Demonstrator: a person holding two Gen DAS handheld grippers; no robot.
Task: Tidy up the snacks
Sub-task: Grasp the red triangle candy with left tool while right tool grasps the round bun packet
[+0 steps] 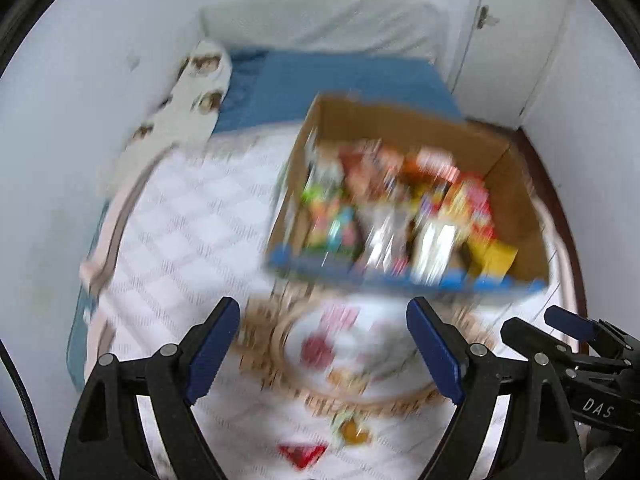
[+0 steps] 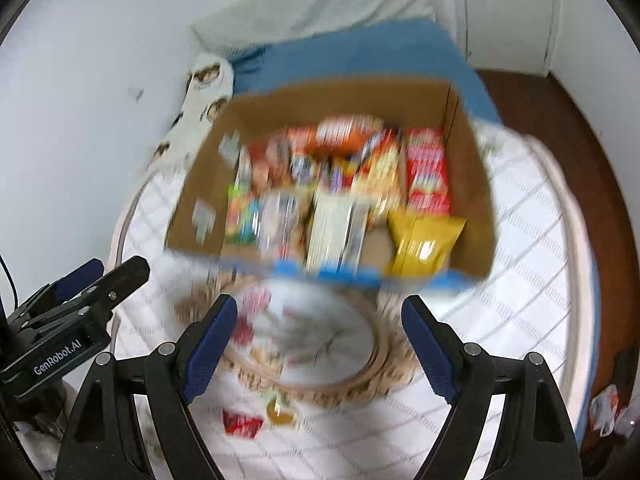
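Both views are motion-blurred. An open cardboard box (image 1: 516, 200) (image 2: 200, 172) packed with several colourful snack packets sits on a white quilted bed. Among them are a yellow bag (image 2: 424, 240) and a red packet (image 2: 428, 172). In front of the box lies a round woven tray (image 1: 360, 396) (image 2: 384, 344) with a white floral centre and small snacks on it. Small red (image 1: 302, 454) (image 2: 240, 424) and orange (image 1: 352, 432) (image 2: 280, 408) snacks lie on the quilt nearer me. My left gripper (image 1: 324, 348) is open and empty above the tray. My right gripper (image 2: 318, 344) is open and empty above the tray too.
The white quilt (image 1: 180, 220) (image 2: 520, 240) covers the bed, with a blue sheet (image 1: 320, 80) and a white pillow (image 1: 320, 24) beyond. A patterned cushion (image 1: 192, 92) lies along the left wall. Brown floor (image 2: 560, 120) is at the right, with litter (image 2: 604, 408) on it.
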